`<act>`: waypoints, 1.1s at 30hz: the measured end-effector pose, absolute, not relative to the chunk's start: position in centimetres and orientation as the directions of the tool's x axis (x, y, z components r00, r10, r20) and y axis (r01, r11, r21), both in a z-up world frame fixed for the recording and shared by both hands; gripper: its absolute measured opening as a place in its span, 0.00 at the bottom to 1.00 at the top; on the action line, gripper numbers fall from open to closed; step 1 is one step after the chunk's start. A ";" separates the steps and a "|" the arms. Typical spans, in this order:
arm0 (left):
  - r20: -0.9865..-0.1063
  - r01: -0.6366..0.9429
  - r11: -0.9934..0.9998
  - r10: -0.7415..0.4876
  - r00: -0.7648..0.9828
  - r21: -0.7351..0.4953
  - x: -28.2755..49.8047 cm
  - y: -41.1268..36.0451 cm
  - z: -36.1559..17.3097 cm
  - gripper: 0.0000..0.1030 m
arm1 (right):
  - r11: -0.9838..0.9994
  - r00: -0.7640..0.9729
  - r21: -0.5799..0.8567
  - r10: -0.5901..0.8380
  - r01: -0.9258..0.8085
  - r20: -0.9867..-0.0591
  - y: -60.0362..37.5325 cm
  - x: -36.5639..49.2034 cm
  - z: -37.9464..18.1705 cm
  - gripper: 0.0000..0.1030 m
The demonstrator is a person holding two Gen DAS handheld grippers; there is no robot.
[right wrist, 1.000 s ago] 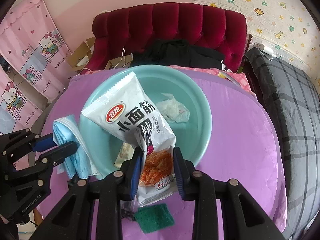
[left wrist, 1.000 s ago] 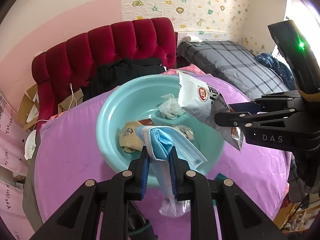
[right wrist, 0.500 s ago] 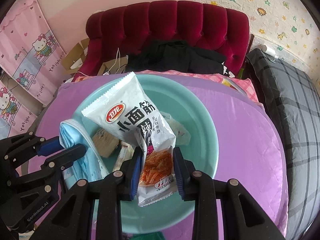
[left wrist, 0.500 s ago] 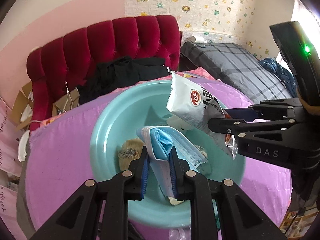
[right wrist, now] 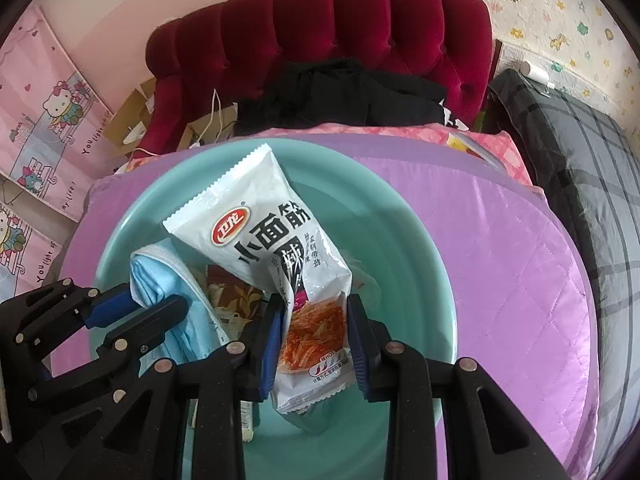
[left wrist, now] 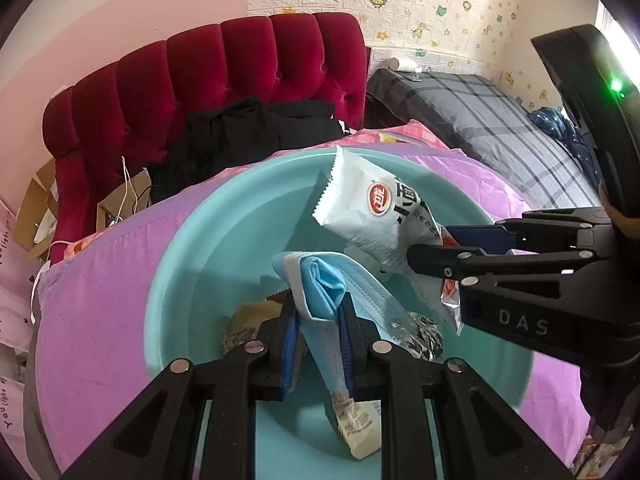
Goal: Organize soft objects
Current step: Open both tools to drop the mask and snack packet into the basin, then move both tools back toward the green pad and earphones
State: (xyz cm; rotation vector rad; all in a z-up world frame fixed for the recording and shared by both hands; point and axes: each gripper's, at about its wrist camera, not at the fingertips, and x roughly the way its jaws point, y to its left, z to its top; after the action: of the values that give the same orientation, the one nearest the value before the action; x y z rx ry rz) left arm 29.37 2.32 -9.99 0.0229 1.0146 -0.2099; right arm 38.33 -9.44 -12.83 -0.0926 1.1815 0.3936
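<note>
Grippers hang over the teal basin (right wrist: 420,240) mid-surface: the left gripper (left wrist: 318,322) pinches a folded blue face mask (left wrist: 324,292), the right gripper (right wrist: 312,320) clamps a white snack packet (right wrist: 272,240). Wrappers (left wrist: 420,336) lie inside the basin on the purple-covered surface (right wrist: 500,280).

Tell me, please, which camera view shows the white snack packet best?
The right wrist view. There the snack packet faces the camera, its logo and printed front readable, pinched in the right claw above the teal basin. In the left wrist view, the packet is seen obliquely, its lower end hidden behind the claw.
</note>
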 end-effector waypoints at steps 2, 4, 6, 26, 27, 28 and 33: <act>-0.845 0.183 0.980 -0.165 0.508 -0.081 29.6 2.2 -10.2 0.20 | 0.931 0.313 0.134 0.246 -0.341 -0.917 -9.4 38.6 -13.3 0.32; -0.845 0.189 0.978 -0.174 0.506 -0.088 29.6 2.0 -10.4 0.20 | 0.931 0.304 0.142 0.250 -0.336 -0.919 -9.4 38.7 -13.5 0.34; -0.847 0.196 0.977 -0.174 0.502 -0.085 29.6 1.8 -10.5 0.21 | 0.931 0.299 0.152 0.257 -0.332 -0.919 -9.4 38.7 -13.6 0.36; -0.824 0.090 0.995 -0.080 0.561 -0.035 26.2 3.1 -8.7 1.00 | 0.935 0.353 0.147 0.263 -0.321 -0.898 -10.5 36.4 -11.4 1.00; -0.822 0.087 0.996 -0.070 0.565 -0.026 25.8 3.1 -8.4 1.00 | 0.936 0.358 0.141 0.259 -0.324 -0.897 -10.6 36.0 -11.2 1.00; -0.821 0.088 0.996 -0.068 0.567 -0.022 25.4 3.1 -8.2 1.00 | 0.936 0.362 0.131 0.252 -0.327 -0.897 -10.7 35.6 -11.0 1.00; -0.814 0.085 0.996 -0.056 0.578 -0.008 23.3 3.3 -6.8 1.00 | 0.938 0.382 0.108 0.237 -0.330 -0.893 -11.1 34.0 -9.9 1.00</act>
State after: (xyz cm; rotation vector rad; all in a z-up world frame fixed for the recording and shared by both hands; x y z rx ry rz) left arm 23.35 3.28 -6.84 0.0332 0.9509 -0.0821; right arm 33.98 -11.08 -9.95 -0.0934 1.1226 0.3622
